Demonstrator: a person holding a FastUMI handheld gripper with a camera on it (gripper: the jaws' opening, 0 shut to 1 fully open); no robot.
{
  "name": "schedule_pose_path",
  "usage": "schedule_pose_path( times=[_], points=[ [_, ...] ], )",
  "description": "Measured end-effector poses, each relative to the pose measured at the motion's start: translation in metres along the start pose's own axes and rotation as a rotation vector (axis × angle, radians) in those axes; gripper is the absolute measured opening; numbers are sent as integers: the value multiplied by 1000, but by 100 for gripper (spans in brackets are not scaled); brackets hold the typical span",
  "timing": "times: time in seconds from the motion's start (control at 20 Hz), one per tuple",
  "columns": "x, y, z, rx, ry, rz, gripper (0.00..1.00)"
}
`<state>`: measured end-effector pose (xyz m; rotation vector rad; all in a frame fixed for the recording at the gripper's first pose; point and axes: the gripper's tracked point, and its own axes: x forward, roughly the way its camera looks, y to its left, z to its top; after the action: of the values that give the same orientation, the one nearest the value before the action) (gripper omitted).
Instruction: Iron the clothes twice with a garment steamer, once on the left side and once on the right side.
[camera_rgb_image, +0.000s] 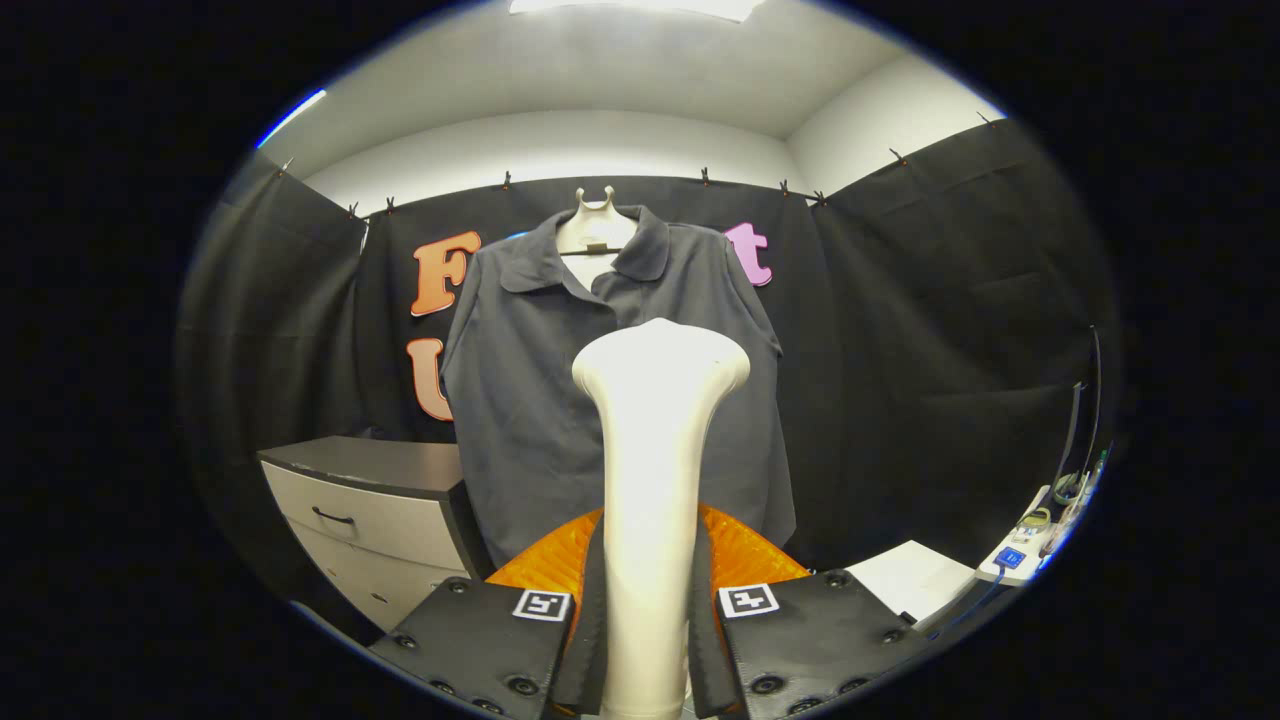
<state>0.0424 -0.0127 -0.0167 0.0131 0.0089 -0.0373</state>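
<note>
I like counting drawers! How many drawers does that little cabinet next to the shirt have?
2 drawers in the cabinet: the upper drawer, with a dark handle, and the lower drawer under it, its bottom hidden behind the gripper, whose jaws clamp the steamer. More may be hidden.

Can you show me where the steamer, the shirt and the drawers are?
steamer (655, 400), gripper view, on its white head, held between the gripper (648, 625) jaws.
shirt (520, 380), gripper view, on its dark front, beyond the steamer.
drawers (365, 520), gripper view, on the upper drawer front.
</note>
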Motion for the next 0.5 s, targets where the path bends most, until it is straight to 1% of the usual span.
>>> schedule_pose_path(
  times=[0.25,0.35,0.5],
  points=[
    [-25,16,30,-20,-45,31,40],
    [-32,17,37,-28,-48,18,40],
    [-41,22,48,-32,-68,21,40]
  ],
)
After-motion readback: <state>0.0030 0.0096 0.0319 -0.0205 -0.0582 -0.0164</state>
